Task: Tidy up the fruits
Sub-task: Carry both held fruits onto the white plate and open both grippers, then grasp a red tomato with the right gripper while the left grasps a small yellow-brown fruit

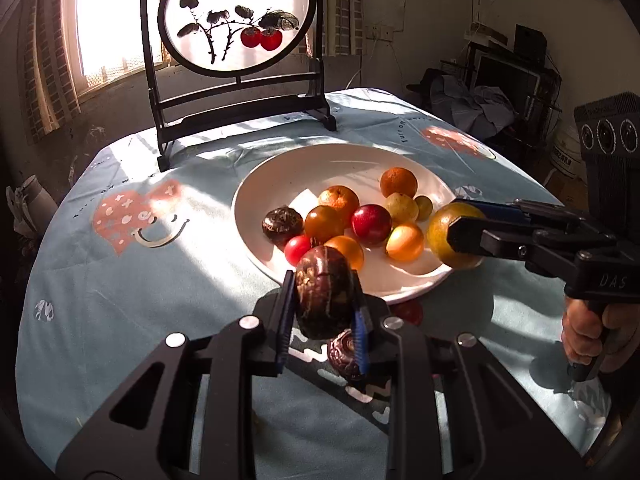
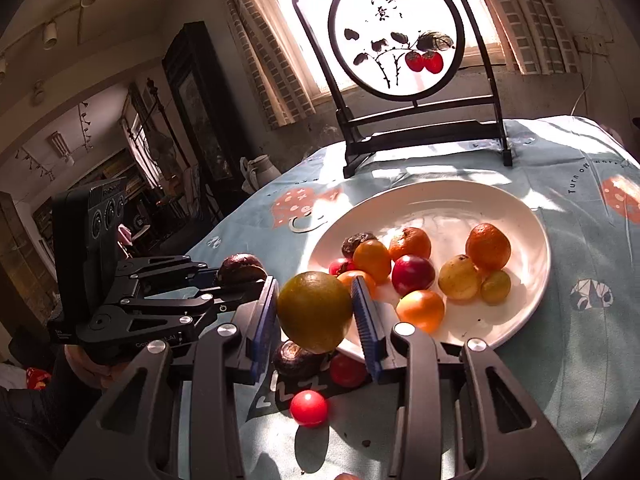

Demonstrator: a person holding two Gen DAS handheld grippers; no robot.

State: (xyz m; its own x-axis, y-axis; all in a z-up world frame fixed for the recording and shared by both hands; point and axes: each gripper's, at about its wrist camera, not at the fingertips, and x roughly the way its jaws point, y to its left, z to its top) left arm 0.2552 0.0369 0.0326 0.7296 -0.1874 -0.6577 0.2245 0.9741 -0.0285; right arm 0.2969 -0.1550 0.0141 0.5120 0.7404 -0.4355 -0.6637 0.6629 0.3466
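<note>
Left gripper (image 1: 322,304) jaws clamped on dark passion fruit (image 1: 325,292), right gripper (image 2: 316,312) jaws on green-yellow orange (image 2: 315,311)

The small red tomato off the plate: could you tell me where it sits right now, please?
In the right wrist view, the small red tomato lies on the tablecloth near the bottom centre, in front of the white plate, just nearer the camera than a dark fruit.
</note>
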